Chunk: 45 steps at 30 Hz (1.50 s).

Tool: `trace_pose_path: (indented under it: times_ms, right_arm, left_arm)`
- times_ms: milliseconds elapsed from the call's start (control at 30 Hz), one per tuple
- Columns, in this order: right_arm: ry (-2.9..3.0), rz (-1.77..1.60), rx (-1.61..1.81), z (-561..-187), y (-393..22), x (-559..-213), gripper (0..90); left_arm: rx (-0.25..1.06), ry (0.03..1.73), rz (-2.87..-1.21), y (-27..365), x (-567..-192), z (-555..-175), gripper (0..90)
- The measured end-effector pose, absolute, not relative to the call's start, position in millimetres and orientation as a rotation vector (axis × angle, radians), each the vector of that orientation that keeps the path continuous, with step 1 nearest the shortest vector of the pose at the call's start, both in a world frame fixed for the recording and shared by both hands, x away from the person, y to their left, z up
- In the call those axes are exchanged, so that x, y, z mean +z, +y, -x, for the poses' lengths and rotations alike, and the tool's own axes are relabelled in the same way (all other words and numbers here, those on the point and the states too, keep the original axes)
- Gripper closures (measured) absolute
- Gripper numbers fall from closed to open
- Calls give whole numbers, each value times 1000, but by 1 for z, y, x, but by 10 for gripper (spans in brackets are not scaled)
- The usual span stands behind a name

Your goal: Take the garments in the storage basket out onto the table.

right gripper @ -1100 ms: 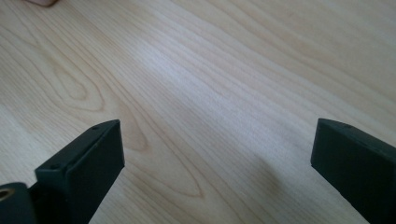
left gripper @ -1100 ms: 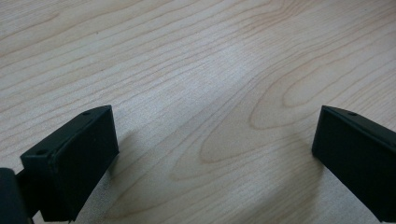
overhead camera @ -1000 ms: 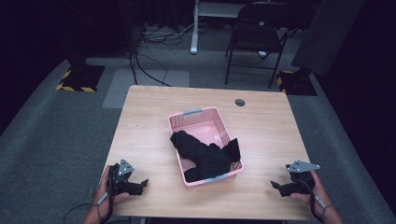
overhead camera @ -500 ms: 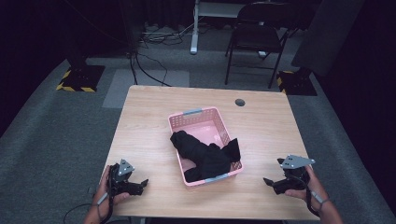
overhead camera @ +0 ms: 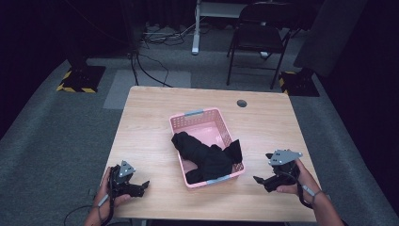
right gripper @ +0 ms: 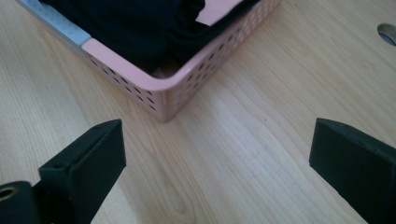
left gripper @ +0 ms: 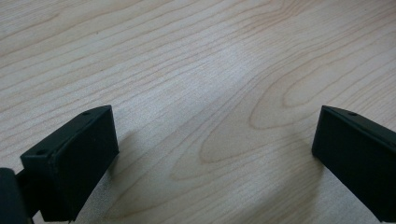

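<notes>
A pink plastic basket (overhead camera: 207,128) stands in the middle of the wooden table, with black cloth (overhead camera: 207,157) heaped in its near half and draped over the right rim. My left gripper (overhead camera: 142,186) rests at the table's near left corner, open, with bare wood between its jaws (left gripper: 215,154). My right gripper (overhead camera: 259,181) is held at the near right, open and pointing left at the basket. In the right gripper view its jaws (right gripper: 217,158) frame the basket's near corner (right gripper: 163,93) and the black cloth (right gripper: 126,28), a short way off.
A round cable hole (overhead camera: 242,103) sits in the tabletop at the back right, also seen as the hole (right gripper: 387,32). Behind the table stand a folding chair (overhead camera: 259,37) and a striped stand base (overhead camera: 77,80). Bare wood lies on both sides of the basket.
My right gripper has moved left towards the basket and lifted a little off the table's edge. The left gripper, basket and cloth have stayed put.
</notes>
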State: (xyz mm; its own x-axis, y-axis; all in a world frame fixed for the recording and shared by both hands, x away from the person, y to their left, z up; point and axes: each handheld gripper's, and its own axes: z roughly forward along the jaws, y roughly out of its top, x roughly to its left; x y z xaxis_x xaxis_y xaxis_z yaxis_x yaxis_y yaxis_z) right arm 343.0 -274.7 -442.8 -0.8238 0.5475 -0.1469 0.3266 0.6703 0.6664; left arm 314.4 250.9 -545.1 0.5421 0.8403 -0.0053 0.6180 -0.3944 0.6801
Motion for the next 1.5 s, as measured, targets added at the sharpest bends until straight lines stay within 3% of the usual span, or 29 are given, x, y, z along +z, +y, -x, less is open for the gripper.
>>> trace_pose_path:
  times_ms: [933,1500]
  right_arm:
    - [2656,-458,881,-366,-186,-415,38]
    - [2773,-386,785,-394,-125,-433,38]
  left_arm:
    - [454,1171,-2145,251,-545,-315,0]
    - [453,1172,-2145,251,-545,-314,0]
